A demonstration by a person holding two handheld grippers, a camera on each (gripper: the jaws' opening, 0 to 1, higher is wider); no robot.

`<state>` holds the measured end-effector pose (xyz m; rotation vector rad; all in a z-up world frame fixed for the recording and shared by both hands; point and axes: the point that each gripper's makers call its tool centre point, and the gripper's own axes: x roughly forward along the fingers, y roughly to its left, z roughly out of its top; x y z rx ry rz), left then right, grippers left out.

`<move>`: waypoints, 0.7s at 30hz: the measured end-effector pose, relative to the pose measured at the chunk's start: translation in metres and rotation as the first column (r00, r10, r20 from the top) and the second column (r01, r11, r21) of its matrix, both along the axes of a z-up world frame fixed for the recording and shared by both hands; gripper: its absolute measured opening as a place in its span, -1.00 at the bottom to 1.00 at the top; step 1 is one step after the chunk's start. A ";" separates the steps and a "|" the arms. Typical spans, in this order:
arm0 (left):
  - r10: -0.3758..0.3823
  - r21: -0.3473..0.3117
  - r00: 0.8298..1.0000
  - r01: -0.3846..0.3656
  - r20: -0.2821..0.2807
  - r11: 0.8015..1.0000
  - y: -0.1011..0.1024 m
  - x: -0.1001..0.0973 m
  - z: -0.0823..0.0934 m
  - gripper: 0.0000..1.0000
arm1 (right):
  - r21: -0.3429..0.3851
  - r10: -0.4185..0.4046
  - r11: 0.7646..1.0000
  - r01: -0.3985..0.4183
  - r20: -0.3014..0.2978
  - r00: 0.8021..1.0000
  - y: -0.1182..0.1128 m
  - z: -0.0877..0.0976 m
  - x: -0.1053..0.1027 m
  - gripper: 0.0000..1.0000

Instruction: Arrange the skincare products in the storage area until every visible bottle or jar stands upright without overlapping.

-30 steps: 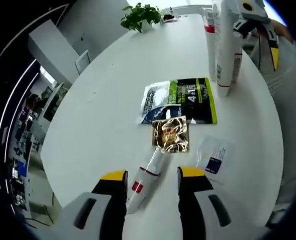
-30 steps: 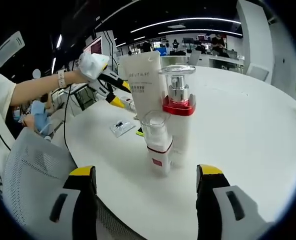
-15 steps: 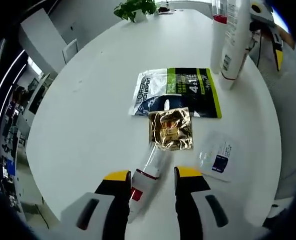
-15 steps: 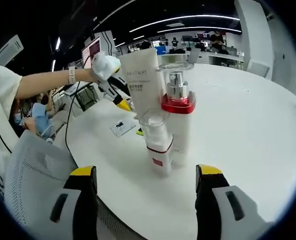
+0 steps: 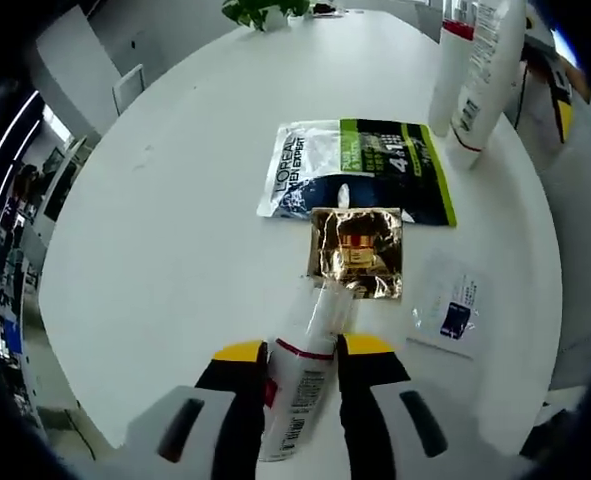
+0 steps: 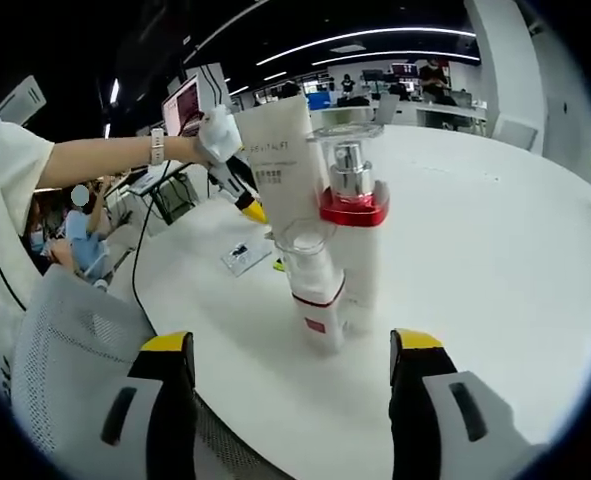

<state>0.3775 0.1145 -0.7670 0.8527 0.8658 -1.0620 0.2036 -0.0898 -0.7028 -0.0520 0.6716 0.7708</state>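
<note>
A white bottle [image 5: 305, 385] with a red band and a clear cap lies on the white table [image 5: 175, 230], between the jaws of my left gripper [image 5: 303, 350]. Both jaws press its sides. Just beyond it lie a gold foil sachet [image 5: 355, 250] and a green, black and white packet [image 5: 355, 180]. A white tube [image 5: 485, 80] and a red-collared pump bottle [image 5: 450, 65] stand upright at the far right. In the right gripper view the tube [image 6: 280, 150], the pump bottle [image 6: 350, 230] and a small clear-capped bottle [image 6: 313, 290] stand together. My right gripper [image 6: 293, 345] is open before them, holding nothing.
A small clear sachet with a blue label [image 5: 453, 312] lies right of the foil sachet. A potted plant [image 5: 265, 12] stands at the table's far end. In the right gripper view a mesh chair [image 6: 75, 370] sits at the table edge [image 6: 225, 420], and a person's gloved hand [image 6: 215, 135] holds the left gripper.
My left gripper has moved forward over the lying bottle and its jaws have closed in on it. The right gripper has stayed where it was, still open.
</note>
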 end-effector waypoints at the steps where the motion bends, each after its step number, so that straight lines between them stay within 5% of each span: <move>1: -0.005 0.003 1.000 0.005 -0.001 1.000 0.001 0.000 -0.001 -0.53 | 0.000 0.000 1.000 0.000 -0.001 1.000 0.000 0.000 0.000 0.59; 16: 0.029 0.005 0.999 -0.029 0.036 1.000 0.001 -0.001 0.003 -0.59 | 0.008 0.010 1.000 -0.010 0.001 1.000 0.003 0.001 -0.002 0.57; 21: -0.007 0.030 0.998 0.005 0.059 1.000 0.001 -0.021 0.005 -0.59 | 0.011 0.018 1.000 -0.018 -0.002 1.000 0.003 0.001 -0.003 0.53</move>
